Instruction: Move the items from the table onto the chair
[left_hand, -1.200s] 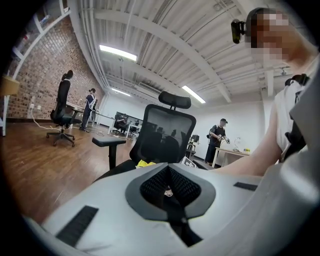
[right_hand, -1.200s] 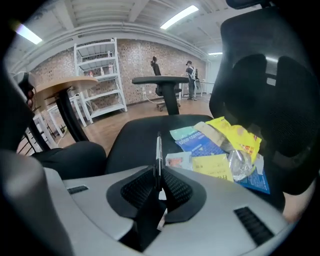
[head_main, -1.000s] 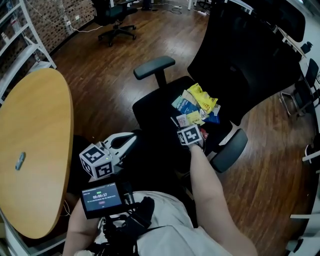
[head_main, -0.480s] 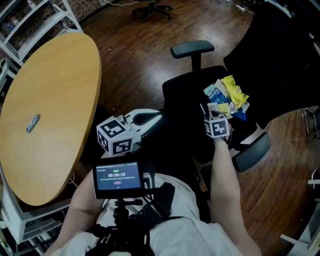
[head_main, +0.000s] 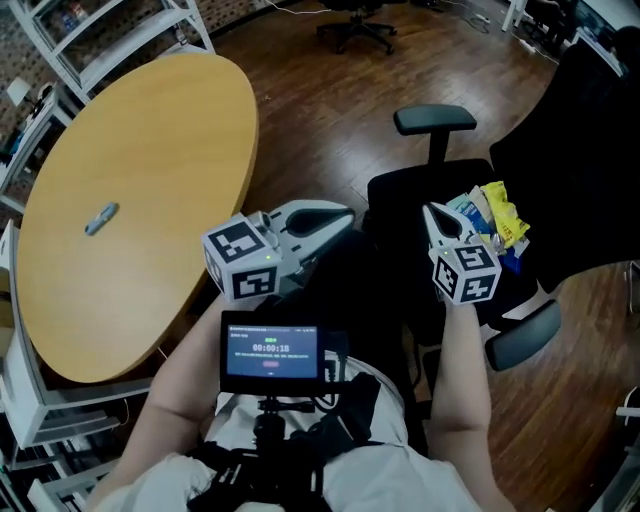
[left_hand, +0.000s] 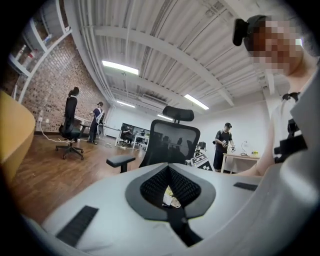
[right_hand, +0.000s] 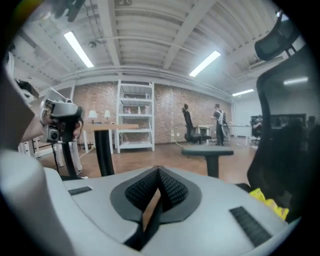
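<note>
A small lit screen (head_main: 270, 352) is carried at the chest, behind both tools. Just ahead of it the left gripper (head_main: 346, 213) is held level, its jaws brought together. A scrap of yellow and white is seen in the hollow between the pads, but it is probably the heap beyond, glimpsed through the gap, and not something gripped. The right gripper (head_main: 429, 208) is held to its right, tipped slightly down. Its jaws have just been closing and are now together, with nothing between them. Just beyond and to the right of the right gripper's tips, a pile of packets (head_main: 490, 212) is heaped on the seat of the black chair (head_main: 400, 195), near the tips but apart from them. One armrest (head_main: 435, 120) is seen further ahead of that tool. Well off to the left of the left gripper, a small grey object (head_main: 100, 216) is left lying on the round wooden table (head_main: 160, 130). Beyond the table, white shelving (head_main: 120, 35) is ranged along a brick wall. Another office chair (head_main: 355, 28) is parked far ahead.
</note>
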